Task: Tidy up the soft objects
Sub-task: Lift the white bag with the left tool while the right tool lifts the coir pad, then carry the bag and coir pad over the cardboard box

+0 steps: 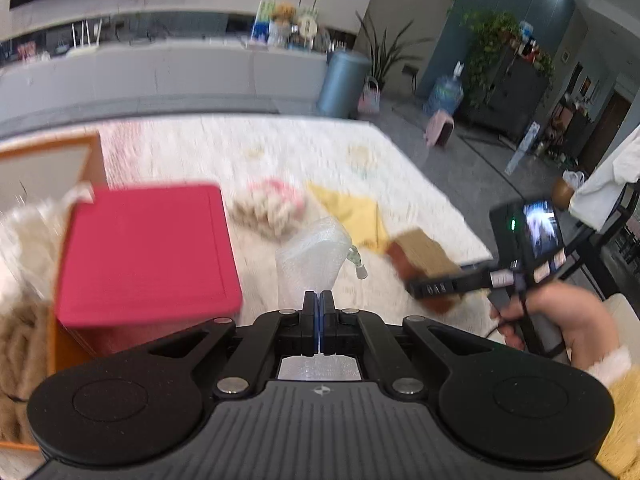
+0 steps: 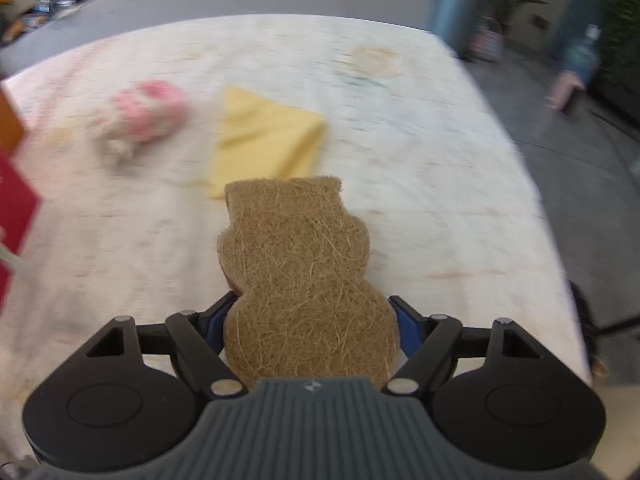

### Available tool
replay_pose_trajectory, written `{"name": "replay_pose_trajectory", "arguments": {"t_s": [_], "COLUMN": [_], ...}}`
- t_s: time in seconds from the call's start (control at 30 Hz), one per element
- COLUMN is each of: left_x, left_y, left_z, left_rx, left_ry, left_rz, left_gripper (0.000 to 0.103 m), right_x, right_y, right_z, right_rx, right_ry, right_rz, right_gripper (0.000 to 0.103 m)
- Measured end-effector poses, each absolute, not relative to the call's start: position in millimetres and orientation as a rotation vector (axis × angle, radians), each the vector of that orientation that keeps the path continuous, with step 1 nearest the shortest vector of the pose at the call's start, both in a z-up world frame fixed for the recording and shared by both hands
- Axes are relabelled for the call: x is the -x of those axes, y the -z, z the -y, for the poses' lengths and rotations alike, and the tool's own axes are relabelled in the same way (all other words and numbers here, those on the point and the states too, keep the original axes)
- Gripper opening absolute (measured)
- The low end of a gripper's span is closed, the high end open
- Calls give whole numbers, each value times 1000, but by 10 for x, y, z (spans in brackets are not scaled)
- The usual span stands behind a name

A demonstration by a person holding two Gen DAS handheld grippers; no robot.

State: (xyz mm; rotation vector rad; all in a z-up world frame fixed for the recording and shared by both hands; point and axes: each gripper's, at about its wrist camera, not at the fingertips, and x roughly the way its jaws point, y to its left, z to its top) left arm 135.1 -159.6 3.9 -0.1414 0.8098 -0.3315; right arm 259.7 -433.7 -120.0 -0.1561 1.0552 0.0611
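Soft stuff is spread over a pale tabletop (image 2: 420,184), and a red box (image 1: 148,252) sits at the left edge with what looks like fluffy cream and tan plush poking out next to it, so my guess is that's where everything goes.

Biggest loose item is a yellow cloth (image 2: 268,136) lying flat mid-table, then a pink and cream plush lump (image 2: 140,116) left of it, too blurry to tell what it is.

The right gripper (image 2: 312,320) is clamped on a brown fibre scrub sponge (image 2: 296,264), jaws standing wide against its sides, long axis pointing straight away from the camera. The red box lies well off to that gripper's left, so the carry has to go leftward past the other hand.

The left gripper (image 1: 319,300) is nearer the box. Its jaws are pressed together on a clear bubbly plastic pouch (image 1: 312,252), which sticks up ahead of the fingers, with the box just left of it.

Hard to make out: the box interior isn't visible from either camera, the sponge's underside is hidden, and motion blur smears most of the table.
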Motion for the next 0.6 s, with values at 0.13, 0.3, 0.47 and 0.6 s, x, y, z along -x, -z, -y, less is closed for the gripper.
{"name": "replay_pose_trajectory", "arguments": {"t_s": [0.13,0.3,0.47,0.6], "left_x": [-1389,-1373,-1290,-1323], "left_y": [-192,-371,-589,-730], "left_z": [1557,1462,1383,1222], "left_rx": [127,96,30,20], "left_ry": [322,313,314,303], "left_rz": [-787,-720,-623,-589], "left_gripper": [0,0,0,0], "right_x": [-2594,-2526,-2479,-2431], "right_y": [1201,1018,596,339], "right_z": [4501,4424,4221,3912], "right_rx": [120,123,-25,-59], "right_ry": [-16,-21,-78,-122], "right_rz": [-1052,-989,-823,-780], "right_gripper": [77,76,76,76]}}
